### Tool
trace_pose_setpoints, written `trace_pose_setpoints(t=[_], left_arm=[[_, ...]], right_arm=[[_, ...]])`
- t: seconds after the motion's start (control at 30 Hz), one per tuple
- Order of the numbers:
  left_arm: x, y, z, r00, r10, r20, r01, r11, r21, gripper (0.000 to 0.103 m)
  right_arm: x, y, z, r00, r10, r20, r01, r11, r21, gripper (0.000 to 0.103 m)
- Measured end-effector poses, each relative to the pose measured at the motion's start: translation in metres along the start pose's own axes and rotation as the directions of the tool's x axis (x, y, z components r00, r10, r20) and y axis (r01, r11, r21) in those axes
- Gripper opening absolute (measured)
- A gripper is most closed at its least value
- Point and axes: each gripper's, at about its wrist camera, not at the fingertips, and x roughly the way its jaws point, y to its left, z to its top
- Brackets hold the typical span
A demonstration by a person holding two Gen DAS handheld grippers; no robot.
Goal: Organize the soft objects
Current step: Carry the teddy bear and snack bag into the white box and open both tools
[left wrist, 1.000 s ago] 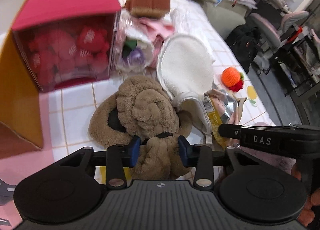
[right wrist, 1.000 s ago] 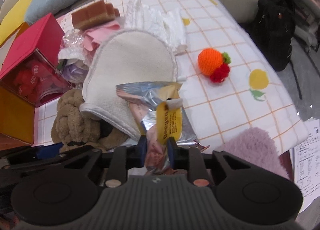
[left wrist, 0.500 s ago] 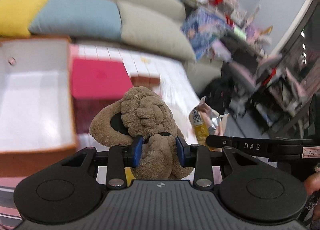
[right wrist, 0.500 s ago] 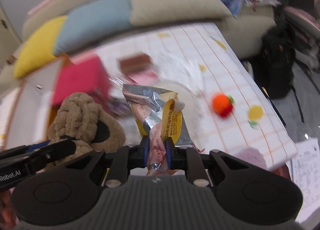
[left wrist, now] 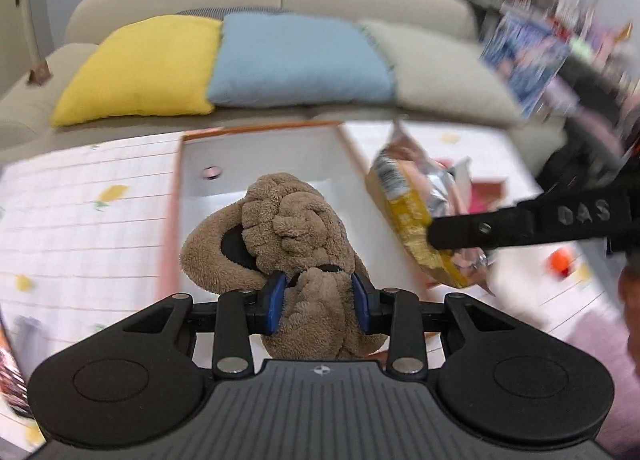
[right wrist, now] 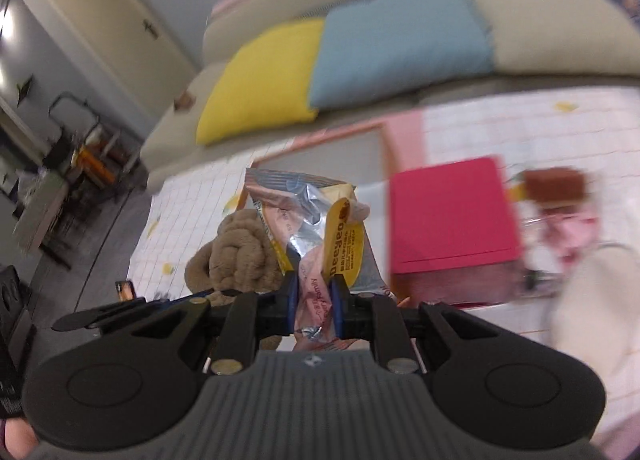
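Observation:
My left gripper is shut on a brown plush toy, held in the air in front of an open orange box with a white inside. My right gripper is shut on a silver and yellow snack packet, which also shows at the right of the left wrist view as the snack packet pinched by a black finger. In the right wrist view the plush toy hangs just left of the packet, with the orange box behind both.
A red-lidded box stands right of the packet, with a brown sponge-like block and pink items beyond. A small orange knitted ball lies far right. Yellow, blue and beige cushions line the sofa behind the checked cloth.
Both grippers rose from the cloth and swung left, carrying the plush toy and the packet. The view went from the red-lidded box and the pile to the open orange box and the sofa.

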Motion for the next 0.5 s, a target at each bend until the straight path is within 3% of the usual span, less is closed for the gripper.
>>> trace_pose_setpoints(t=[0.23, 0.5], left_arm=[[0.042, 0.016, -0.01, 0.99, 0.068, -0.124, -0.062, 0.997, 0.052, 0.04], [0.07, 0.018, -0.024, 0.968, 0.132, -0.213, -0.103, 0.985, 0.141, 0.04]], right_arm=[[0.092, 0.02, -0.005, 0.976, -0.134, -0.173, 0.121, 0.989, -0.081, 0.015], [0.133, 0.018, -0.011, 0.939, -0.201, -0.279, 0.178, 0.978, -0.105, 0.015]])
